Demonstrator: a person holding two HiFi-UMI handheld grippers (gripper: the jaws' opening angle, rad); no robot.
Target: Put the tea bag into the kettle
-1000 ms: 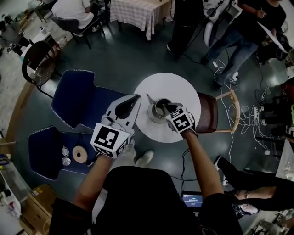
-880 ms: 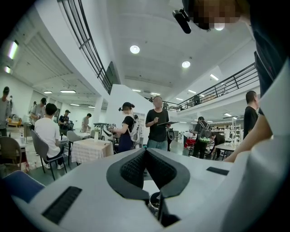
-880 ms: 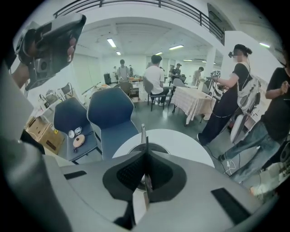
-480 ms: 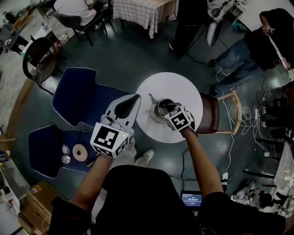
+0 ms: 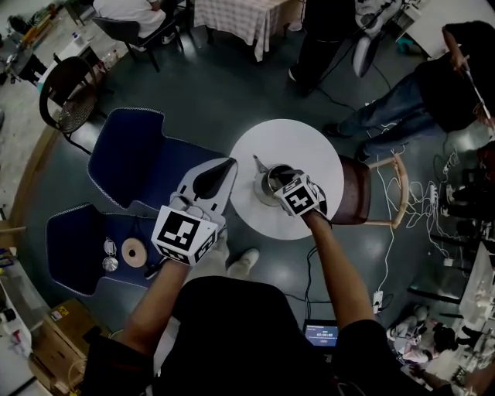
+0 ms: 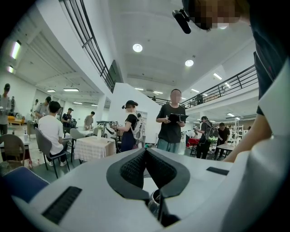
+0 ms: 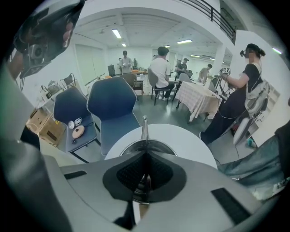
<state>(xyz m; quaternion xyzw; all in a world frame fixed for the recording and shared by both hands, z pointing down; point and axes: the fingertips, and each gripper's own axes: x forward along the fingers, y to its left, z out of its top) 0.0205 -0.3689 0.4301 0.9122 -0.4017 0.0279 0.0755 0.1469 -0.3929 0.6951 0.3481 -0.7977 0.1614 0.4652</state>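
Tea bag (image 7: 143,181) first: it's a small dark scrap pinched between the pads of the right gripper (image 5: 285,184), whose jaws are pressed together on it. It's too small from here to make out more than that. It hangs just under the gripper's tips, right over the open mouth of the steel kettle (image 5: 267,184). The gripper sits directly above the kettle's rim, and the spout (image 7: 144,127) points straight away from it on the far side.

The kettle stands upright on the round white table (image 5: 298,147), with bare tabletop spreading beyond the right gripper and off to both sides.

Now the left gripper (image 5: 230,164). Its jaws are closed tip to tip with nothing between the pads. It's held off the table's edge, well to the left of the right gripper, tips aimed toward the kettle. A shiny sliver of the kettle shows just below its jaws.

Under and behind the left gripper is a blue chair (image 5: 131,162). A second blue chair (image 5: 69,255) sits further back on that side, with a tan ring (image 5: 133,254) lying on its seat. Just to the right of the right gripper, tucked against the table, is a brown wooden chair (image 5: 352,189).

Beyond both grippers there are people standing across the hall, and a table under a checked cloth (image 5: 247,19).
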